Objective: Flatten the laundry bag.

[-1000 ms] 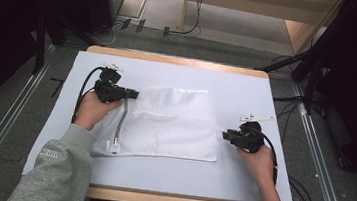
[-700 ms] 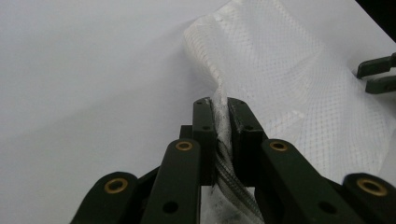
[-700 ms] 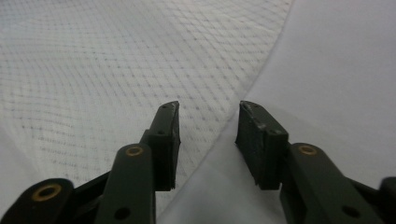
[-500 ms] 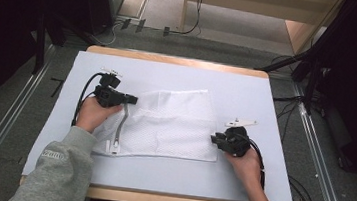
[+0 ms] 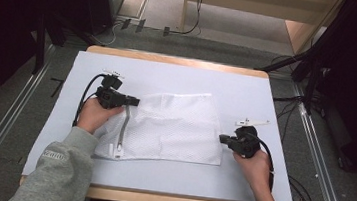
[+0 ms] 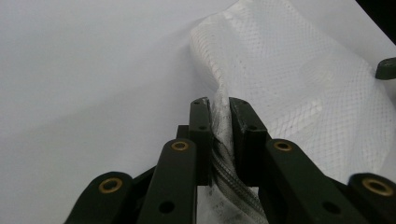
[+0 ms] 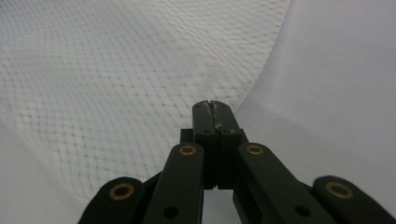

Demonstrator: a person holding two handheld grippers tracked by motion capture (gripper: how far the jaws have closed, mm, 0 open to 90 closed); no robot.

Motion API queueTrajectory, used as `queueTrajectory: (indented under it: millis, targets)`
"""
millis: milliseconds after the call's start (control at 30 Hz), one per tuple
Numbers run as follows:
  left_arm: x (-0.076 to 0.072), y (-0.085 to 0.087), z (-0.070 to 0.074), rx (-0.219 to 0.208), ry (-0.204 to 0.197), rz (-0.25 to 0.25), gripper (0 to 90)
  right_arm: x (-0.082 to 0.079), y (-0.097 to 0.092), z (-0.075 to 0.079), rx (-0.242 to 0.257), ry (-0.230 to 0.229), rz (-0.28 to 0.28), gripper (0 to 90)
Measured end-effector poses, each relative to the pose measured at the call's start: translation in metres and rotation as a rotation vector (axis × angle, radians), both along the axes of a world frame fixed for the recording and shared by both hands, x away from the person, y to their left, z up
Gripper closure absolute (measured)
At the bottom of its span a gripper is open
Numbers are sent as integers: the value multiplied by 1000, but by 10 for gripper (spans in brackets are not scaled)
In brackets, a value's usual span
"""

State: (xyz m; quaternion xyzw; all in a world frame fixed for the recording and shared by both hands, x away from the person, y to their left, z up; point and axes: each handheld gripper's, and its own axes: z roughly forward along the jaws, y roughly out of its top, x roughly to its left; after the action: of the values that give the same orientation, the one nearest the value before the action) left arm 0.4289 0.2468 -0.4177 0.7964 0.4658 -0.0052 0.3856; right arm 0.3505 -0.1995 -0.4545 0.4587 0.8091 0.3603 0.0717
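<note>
Pinched between the fingers (image 6: 201, 135) of the left gripper (image 6: 219, 105) is the zipper edge of a white mesh bag (image 6: 299, 88): in the left gripper view the grey zipper tape and a bunch of netting run up through the narrow gap, and both pads press on it. This gripper's jaws have just been easing slightly wider, yet the fabric is clamped in them now. That hold looks meant to anchor the opening side so the bag cannot slide.

Across the bag, the right gripper (image 7: 214, 109) has its fingers (image 7: 203, 122) drawn fully together after just closing; a thin sliver of white mesh shows in the seam between the tips, so I judge it has nipped the bag's right edge.

From above, the left gripper (image 5: 128, 100) sits at the bag's far-left corner, where the zipper (image 5: 123, 130) starts its run toward the near edge, while the right gripper (image 5: 222, 139) meets the near-right part of the bag's right side. Gripping opposite sides like this suits pulling the mesh bag (image 5: 173, 127) taut, to flatten, lift or fold it.

It lies spread at the middle of a pale sheet covering the table (image 5: 180, 60), a little rumpled along its far edge. Each hand comes in from the near side, the left hand (image 5: 93, 114) in a grey sleeve (image 5: 58, 168), the right hand (image 5: 255, 166) near the right border.
</note>
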Motion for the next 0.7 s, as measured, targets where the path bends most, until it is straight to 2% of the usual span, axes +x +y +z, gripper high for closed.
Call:
queueTrajectory:
  millis: [100,200,233,367,400,433,533,700]
  targets:
    - [0,-1,-1,-6,7,-2,798,-2,-1,2,-10,-15,1,900]
    - [-4,-4,0,-24,16,-18,767,-3,-9,5,1,-19,-24,900]
    - [-7,-7,0,-48,28,-43,747,-4,-18,7,0,-22,-42,900]
    - [-10,-9,1,-52,27,-66,680,-8,-32,9,0,-24,-67,900]
    - [-11,-10,2,-54,24,-63,642,-10,-42,9,-6,-22,-82,900]
    - [-12,-9,3,-57,22,-65,642,-10,-42,9,-6,-22,-82,900]
    - [-12,-4,6,-74,11,-47,608,-13,-58,7,-13,-11,-92,900]
    - [-10,4,5,-69,7,-19,604,-13,-70,5,-26,1,-115,900]
